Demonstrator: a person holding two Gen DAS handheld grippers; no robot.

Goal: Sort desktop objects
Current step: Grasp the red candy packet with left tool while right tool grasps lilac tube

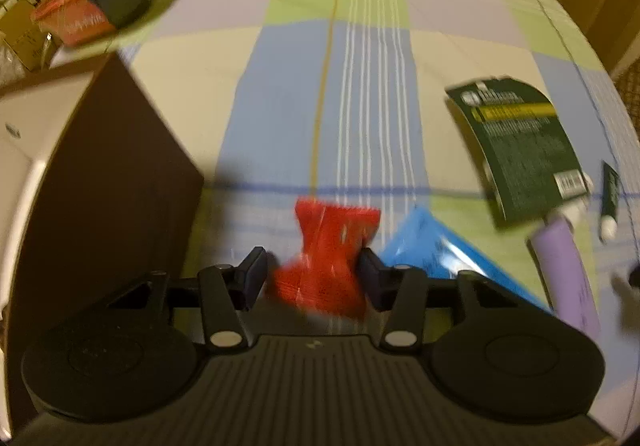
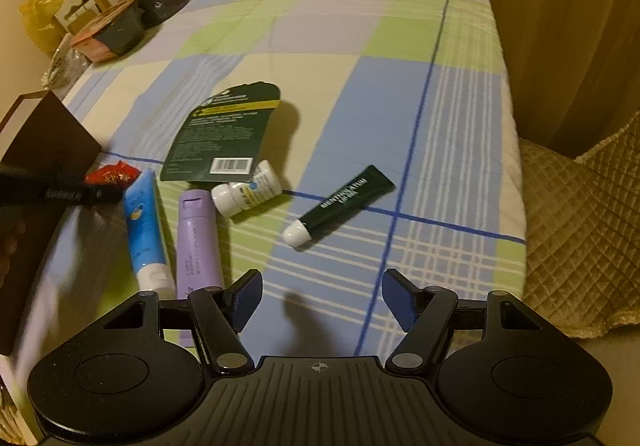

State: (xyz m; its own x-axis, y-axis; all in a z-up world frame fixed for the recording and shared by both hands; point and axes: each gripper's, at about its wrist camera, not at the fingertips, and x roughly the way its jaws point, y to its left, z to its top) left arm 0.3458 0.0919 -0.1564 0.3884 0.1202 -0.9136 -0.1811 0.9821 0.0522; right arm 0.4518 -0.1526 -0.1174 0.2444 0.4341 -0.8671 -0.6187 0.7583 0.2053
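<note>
A crinkly red packet [image 1: 328, 258] lies on the checked tablecloth between the fingers of my left gripper [image 1: 312, 276], whose jaws stand open close around it; the packet is blurred. In the right wrist view the same red packet [image 2: 112, 175] sits beside a brown box [image 2: 44, 141], with the left gripper [image 2: 60, 193] a dark blur over it. A blue tube [image 2: 142, 221], a purple tube [image 2: 198, 242], a small white bottle [image 2: 246, 191], a dark green tube [image 2: 344, 201] and a dark green card [image 2: 228, 129] lie ahead of my open, empty right gripper [image 2: 322, 300].
The brown box [image 1: 104, 181] stands tall just left of the left gripper. A red-lidded dark container [image 2: 110, 29] and a black object [image 2: 160, 1] sit at the far left corner. The table's right edge drops to a quilted cushion [image 2: 580, 226]. Curtains hang behind.
</note>
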